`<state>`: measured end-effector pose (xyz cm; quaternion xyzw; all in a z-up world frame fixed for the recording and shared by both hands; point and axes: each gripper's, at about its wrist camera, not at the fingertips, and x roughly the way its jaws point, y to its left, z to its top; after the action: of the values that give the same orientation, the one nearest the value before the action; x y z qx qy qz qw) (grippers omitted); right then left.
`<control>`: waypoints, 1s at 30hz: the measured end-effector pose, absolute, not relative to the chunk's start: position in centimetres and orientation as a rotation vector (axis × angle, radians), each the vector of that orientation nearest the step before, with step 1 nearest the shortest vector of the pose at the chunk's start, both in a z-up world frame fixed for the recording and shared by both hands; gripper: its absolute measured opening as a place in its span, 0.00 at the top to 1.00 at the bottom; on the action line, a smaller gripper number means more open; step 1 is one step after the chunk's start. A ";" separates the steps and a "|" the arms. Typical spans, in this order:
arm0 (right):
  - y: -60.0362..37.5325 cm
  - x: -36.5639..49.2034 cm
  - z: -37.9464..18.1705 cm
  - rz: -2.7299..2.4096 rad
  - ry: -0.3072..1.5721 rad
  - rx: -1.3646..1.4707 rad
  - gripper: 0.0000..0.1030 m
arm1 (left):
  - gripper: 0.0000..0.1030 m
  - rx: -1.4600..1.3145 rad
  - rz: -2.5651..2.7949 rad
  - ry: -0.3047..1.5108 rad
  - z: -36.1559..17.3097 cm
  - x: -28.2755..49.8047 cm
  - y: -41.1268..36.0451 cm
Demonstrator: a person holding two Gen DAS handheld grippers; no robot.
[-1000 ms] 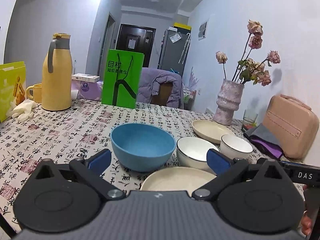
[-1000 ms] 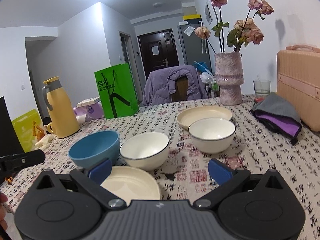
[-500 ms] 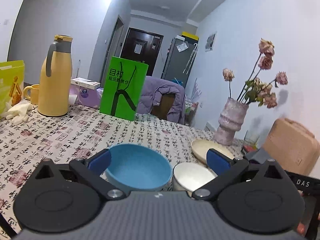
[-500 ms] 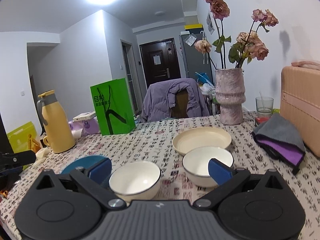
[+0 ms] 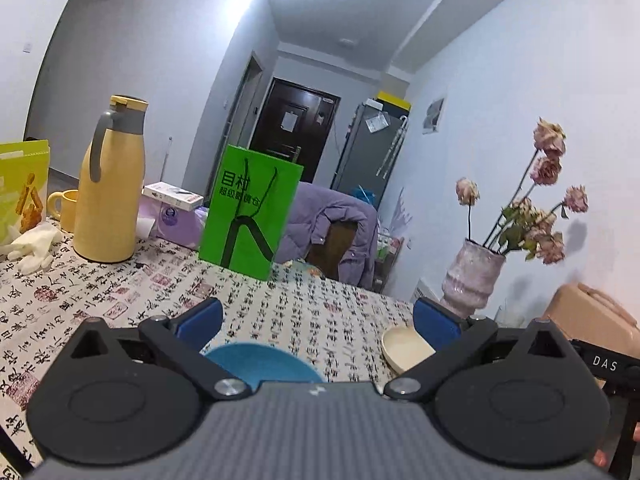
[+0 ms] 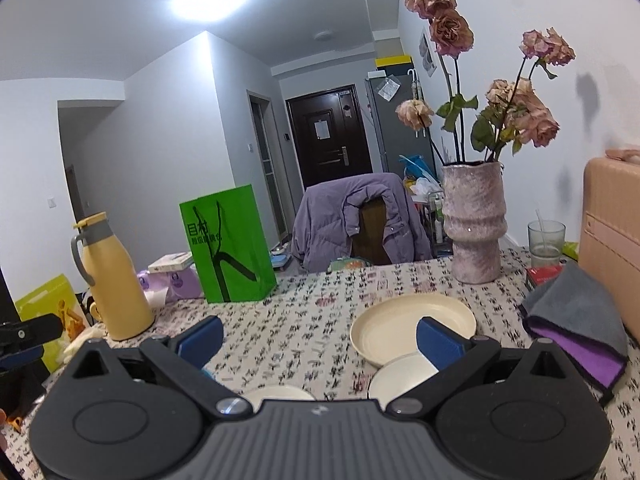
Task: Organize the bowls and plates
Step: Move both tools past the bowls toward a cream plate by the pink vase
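In the left wrist view my left gripper [image 5: 316, 318] is open and holds nothing; the blue bowl [image 5: 262, 363] peeks over its body between the fingers. A cream plate [image 5: 404, 348] lies by its right finger. In the right wrist view my right gripper [image 6: 320, 336] is open and holds nothing. Beyond it lies the cream plate [image 6: 412, 326]. A white bowl [image 6: 404, 376] sits partly behind the right finger, and another white bowl [image 6: 278, 392] shows only its rim above the gripper body.
On the patterned tablecloth [image 6: 308, 332] stand a yellow thermos [image 5: 110, 184], a green paper bag [image 5: 250, 212], a vase of dried roses [image 6: 474, 224], a glass [image 6: 546, 242], a grey-purple cloth [image 6: 576, 320] and a pink case [image 6: 612, 240]. A chair with a purple jacket [image 6: 356, 224] is behind the table.
Both cameras have tilted upward, so the bowls and the near cream plate have sunk below the gripper bodies. Both grippers stayed open.
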<state>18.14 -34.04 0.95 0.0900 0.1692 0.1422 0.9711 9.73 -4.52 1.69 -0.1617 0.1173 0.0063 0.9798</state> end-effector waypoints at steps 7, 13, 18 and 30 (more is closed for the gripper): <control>-34.9 21.0 2.2 0.291 0.336 0.209 0.00 | 0.00 -0.349 0.028 0.225 2.8 11.2 -4.0; -35.8 23.5 3.3 0.290 0.308 0.237 0.00 | 0.00 -0.342 0.039 0.221 3.1 12.9 -4.2; -36.8 26.1 4.1 0.275 0.285 0.264 0.00 | 0.00 -0.366 0.035 0.228 3.5 15.1 -4.5; -40.0 32.2 4.8 0.218 0.248 0.294 0.00 | 0.00 -0.327 0.025 0.250 4.2 20.3 -7.7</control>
<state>32.22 -39.99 4.82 0.1460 0.1229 0.1082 0.9756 20.31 -7.66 4.25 -0.1623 0.1244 0.0126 0.9788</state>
